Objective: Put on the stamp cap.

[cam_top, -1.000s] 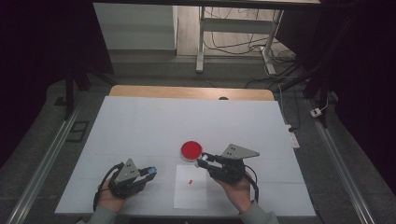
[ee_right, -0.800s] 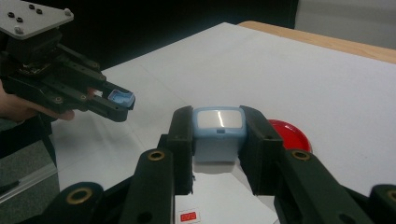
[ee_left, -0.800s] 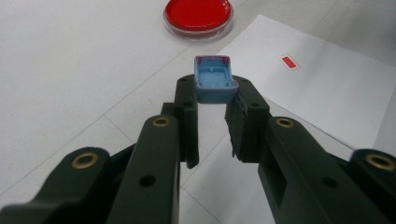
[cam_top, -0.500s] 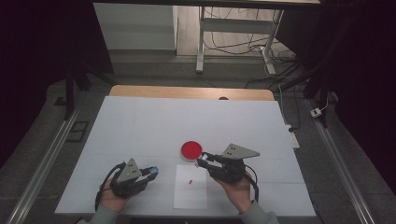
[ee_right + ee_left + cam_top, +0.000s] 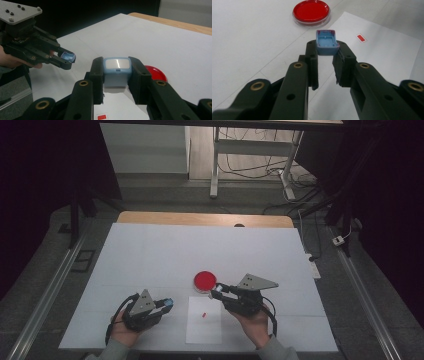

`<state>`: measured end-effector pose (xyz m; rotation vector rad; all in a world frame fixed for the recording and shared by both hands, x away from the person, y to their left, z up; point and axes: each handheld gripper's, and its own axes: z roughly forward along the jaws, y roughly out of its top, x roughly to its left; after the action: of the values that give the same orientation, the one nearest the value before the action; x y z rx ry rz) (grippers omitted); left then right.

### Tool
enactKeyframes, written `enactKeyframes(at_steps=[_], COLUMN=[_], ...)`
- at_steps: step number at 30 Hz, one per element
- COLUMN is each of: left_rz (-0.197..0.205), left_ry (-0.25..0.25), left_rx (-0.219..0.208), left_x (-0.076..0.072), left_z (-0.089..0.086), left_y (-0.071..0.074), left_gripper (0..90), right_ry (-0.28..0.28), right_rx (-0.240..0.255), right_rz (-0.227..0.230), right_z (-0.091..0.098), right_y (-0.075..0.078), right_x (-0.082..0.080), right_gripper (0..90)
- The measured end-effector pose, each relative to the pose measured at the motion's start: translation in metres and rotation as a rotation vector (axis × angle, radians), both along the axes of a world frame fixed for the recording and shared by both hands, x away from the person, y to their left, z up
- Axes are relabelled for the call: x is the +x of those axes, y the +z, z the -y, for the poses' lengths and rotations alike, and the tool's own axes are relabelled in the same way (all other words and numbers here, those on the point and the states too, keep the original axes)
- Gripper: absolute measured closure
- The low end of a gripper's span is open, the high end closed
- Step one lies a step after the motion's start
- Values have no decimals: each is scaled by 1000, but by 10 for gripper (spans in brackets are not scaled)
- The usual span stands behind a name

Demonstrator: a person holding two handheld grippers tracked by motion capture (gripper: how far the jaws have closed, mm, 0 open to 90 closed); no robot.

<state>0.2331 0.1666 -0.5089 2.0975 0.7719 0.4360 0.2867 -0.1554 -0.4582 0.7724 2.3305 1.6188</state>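
Observation:
My left gripper (image 5: pixel 327 48) is shut on a small blue hollow cap (image 5: pixel 326 41), pinched at the jaw tips; the same gripper (image 5: pixel 167 304) rests low at the table's front left. My right gripper (image 5: pixel 117 71) is shut on a pale blue block with a shiny white face (image 5: pixel 117 65), and this gripper (image 5: pixel 216 292) hovers just right of a red round dish (image 5: pixel 205 280). In the right gripper view the left gripper (image 5: pixel 67 60) shows with the blue cap (image 5: pixel 68 56) at its tip. A white sheet (image 5: pixel 204 320) with a small red mark (image 5: pixel 204 314) lies between the hands.
The white table (image 5: pixel 165 250) has a wooden strip (image 5: pixel 200 219) along its far edge. Metal rails (image 5: pixel 45 295) run along both sides. A desk frame and cables (image 5: pixel 250 165) stand on the floor beyond.

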Motion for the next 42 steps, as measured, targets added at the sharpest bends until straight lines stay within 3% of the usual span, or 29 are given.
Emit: enactKeyframes(at_steps=[16, 35, 42], left_rz=[17, 26, 25], left_ry=[-25, -47, -58], left_rx=[1, -13, -18], left_x=[4, 26, 29], left_z=[18, 40, 49], left_y=[3, 13, 10], left_gripper=[743, 743, 743], right_ry=[7, -9, -5], right_rx=[4, 23, 21], right_rz=[0, 8, 6], right_z=[-2, 2, 0], right_y=[0, 5, 4], right_x=[-1, -2, -2], right_gripper=[667, 667, 667])
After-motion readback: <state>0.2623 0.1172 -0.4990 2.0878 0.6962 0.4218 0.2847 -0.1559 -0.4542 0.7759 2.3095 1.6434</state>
